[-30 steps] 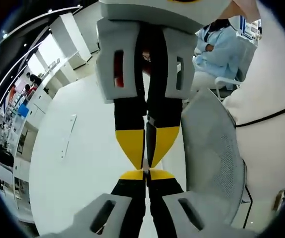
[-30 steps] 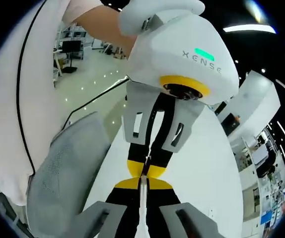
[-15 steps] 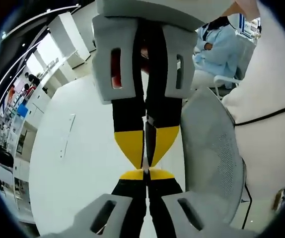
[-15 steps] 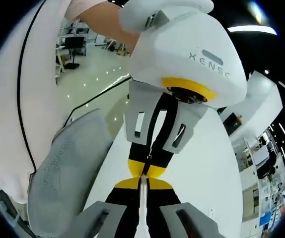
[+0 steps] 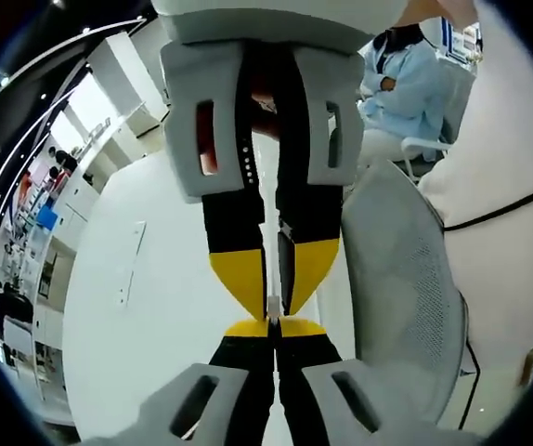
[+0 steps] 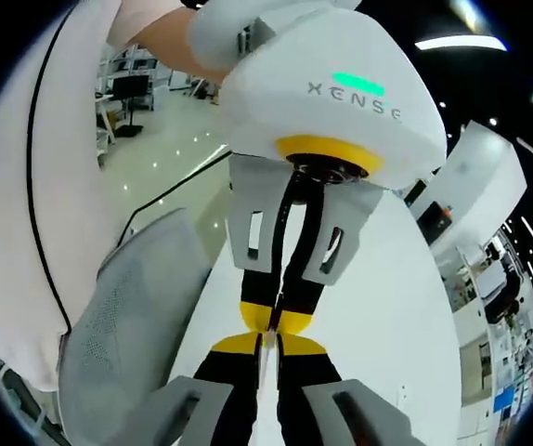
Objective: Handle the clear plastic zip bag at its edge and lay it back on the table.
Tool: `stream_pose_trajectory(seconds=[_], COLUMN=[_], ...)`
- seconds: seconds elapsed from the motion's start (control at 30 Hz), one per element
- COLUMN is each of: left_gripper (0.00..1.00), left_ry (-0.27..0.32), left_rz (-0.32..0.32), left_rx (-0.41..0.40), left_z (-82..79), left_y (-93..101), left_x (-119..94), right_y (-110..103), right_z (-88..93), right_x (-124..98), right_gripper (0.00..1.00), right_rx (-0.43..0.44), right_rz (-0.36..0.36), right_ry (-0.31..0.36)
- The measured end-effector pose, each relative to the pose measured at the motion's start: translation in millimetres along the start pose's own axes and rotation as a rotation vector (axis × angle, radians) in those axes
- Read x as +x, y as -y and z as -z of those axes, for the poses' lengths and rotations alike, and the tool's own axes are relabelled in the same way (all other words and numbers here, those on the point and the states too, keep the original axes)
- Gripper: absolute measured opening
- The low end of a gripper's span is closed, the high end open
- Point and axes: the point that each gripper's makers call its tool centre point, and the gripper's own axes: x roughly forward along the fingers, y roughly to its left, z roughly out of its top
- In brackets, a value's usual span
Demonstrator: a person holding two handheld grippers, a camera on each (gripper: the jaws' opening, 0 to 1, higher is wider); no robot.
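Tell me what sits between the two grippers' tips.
A thin clear strip, the zip bag's edge, runs between the left gripper and right gripper in the left gripper view.

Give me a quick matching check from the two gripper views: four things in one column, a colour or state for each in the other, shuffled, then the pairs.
Things:
1. mesh chair
2. table
3. status light on the left gripper
4. zip bag edge

Colour or state:
A. green
B. white, flat top
C. grey
D. pinched between shut jaws

Pairs: 1-C, 2-B, 3-A, 4-D
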Motion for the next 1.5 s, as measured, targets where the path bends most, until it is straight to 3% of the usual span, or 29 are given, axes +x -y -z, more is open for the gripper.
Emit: stream_pose_trajectory(seconds=[0.6,0.97,1.5], left_gripper=[0.00,0.00,0.00], left_ry=[0.001,0.002,-0.012], left_rz=[-0.004,-0.008,-0.004], left_rx=[0.001,-0.002,-0.004], left_z=[2.0,1.9,-0.2], left_y=[-0.3,-1.3,-1.0], left_x=[0.8,0.0,-0.2], right_y=[-1.5,-2.0,-3.1], right_z=[3.3,12.3,16.8], right_x=[0.0,-2.1,-3.4], right_gripper=[0.00,0.00,0.00], right_rx=[-0.005,-0.021,-0.001], right_rz=[-0.006,0.000,0.001], right_ry=[-0.029,-0.094,-0.100])
